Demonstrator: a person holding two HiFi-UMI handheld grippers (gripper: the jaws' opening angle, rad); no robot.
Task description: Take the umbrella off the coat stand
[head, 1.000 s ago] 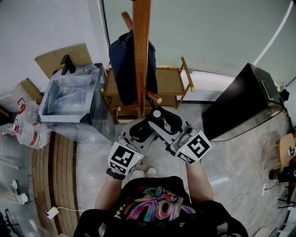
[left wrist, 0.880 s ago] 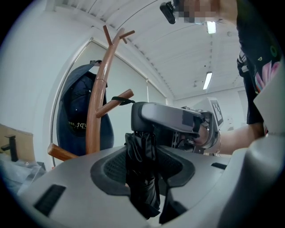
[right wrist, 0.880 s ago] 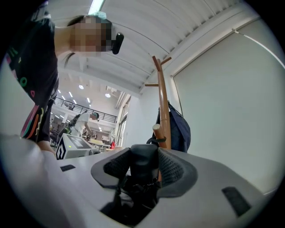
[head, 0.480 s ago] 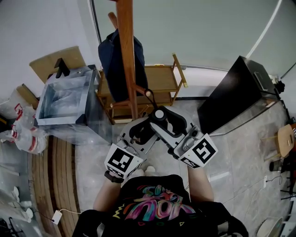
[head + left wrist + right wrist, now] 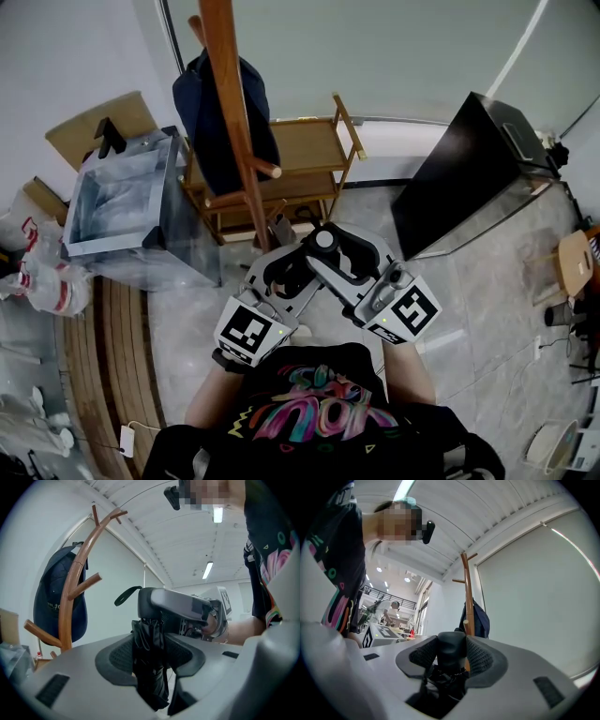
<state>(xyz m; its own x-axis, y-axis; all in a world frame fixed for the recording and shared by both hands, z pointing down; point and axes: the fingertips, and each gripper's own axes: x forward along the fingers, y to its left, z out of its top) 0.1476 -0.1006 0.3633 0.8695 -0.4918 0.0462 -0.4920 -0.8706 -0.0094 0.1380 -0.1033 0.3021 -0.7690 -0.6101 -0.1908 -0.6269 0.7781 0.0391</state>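
The folded black umbrella (image 5: 317,261) is clear of the wooden coat stand (image 5: 226,112), held between both grippers in front of the person's chest. My left gripper (image 5: 285,274) is shut on the umbrella's bunched black fabric (image 5: 149,660), which hangs between its pads. My right gripper (image 5: 330,251) is shut on the umbrella's black handle (image 5: 451,653), whose round pale end cap (image 5: 323,238) shows in the head view. The loop strap (image 5: 125,594) sticks out to the left. The stand (image 5: 77,583) rises at the left of the left gripper view, and in the right gripper view the stand (image 5: 467,599) is behind the handle.
A dark blue bag (image 5: 212,108) hangs on the stand. Behind it is a low wooden shelf (image 5: 314,159). A clear plastic box (image 5: 122,202) sits at the left and a black cabinet (image 5: 469,173) at the right. Plastic bags (image 5: 33,272) lie at the far left.
Both grippers have drawn the umbrella back from the stand's lower peg. In the head view the stand and the bag have slid to the left and farther away.
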